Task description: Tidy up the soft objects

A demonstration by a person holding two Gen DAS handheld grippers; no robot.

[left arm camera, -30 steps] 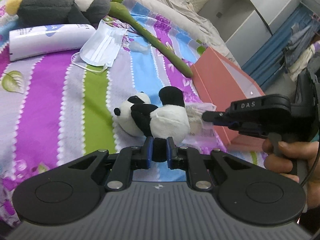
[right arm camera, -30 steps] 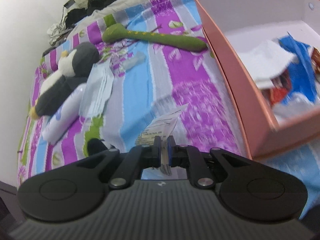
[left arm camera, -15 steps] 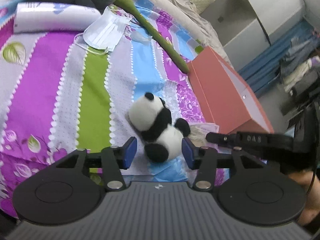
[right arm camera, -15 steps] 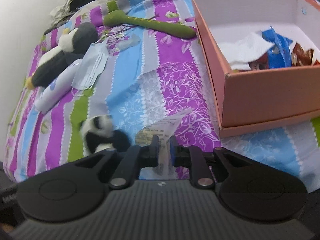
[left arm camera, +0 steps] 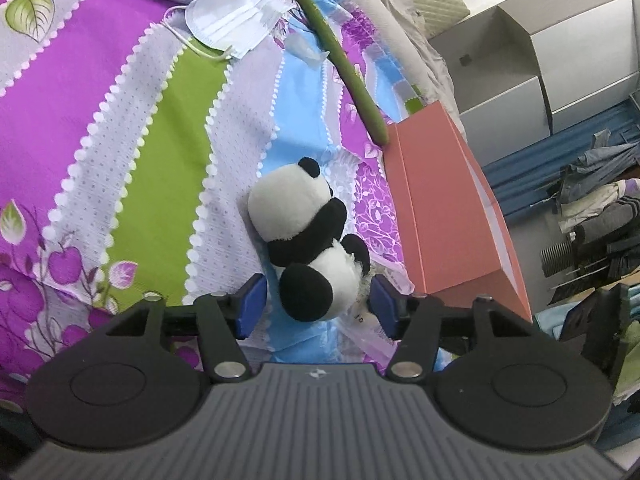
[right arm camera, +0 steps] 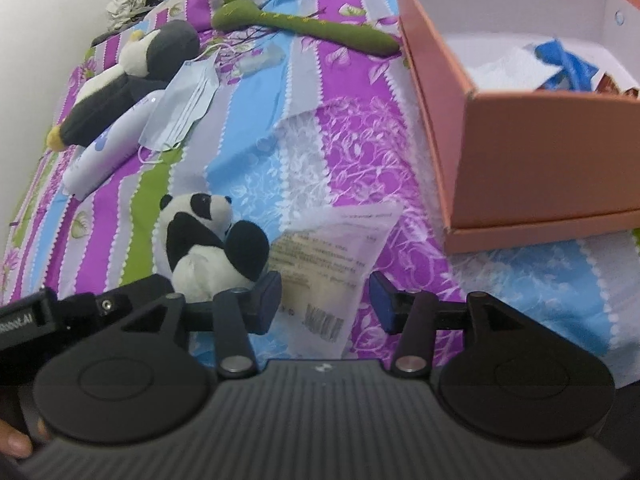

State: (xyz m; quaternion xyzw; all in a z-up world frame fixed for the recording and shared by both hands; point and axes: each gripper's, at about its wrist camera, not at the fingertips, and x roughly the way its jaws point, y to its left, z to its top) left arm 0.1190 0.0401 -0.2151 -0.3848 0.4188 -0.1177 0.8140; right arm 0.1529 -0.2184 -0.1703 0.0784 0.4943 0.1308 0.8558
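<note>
1. Two pairs of tongs are spreading apart over the striped bedspread (left arm camera: 132, 168): the left tongs (left arm camera: 316, 310) are widening around the rear end of the panda plush (left arm camera: 308, 240), whose black foot is sitting between the blue pads without being pressed.
2. Right tongs (right arm camera: 326, 300) are opening too, with a clear plastic packet (right arm camera: 332, 268) lying flat on the bed between and beyond their pads, not pinched.
3. From the right wrist view, the panda is lying just left of that packet, touching its edge, near the orange box (right arm camera: 536, 168).
4. Printed lines and a barcode are showing on the packet, but the text is too blurred to read.
5. Farther off, a green plush snake (right arm camera: 320, 26), a face mask (right arm camera: 182, 108), a penguin plush (right arm camera: 132, 80) and a white tube (right arm camera: 104, 148) are resting on the bed; the tube's lettering is cut off in the left wrist view.
</note>
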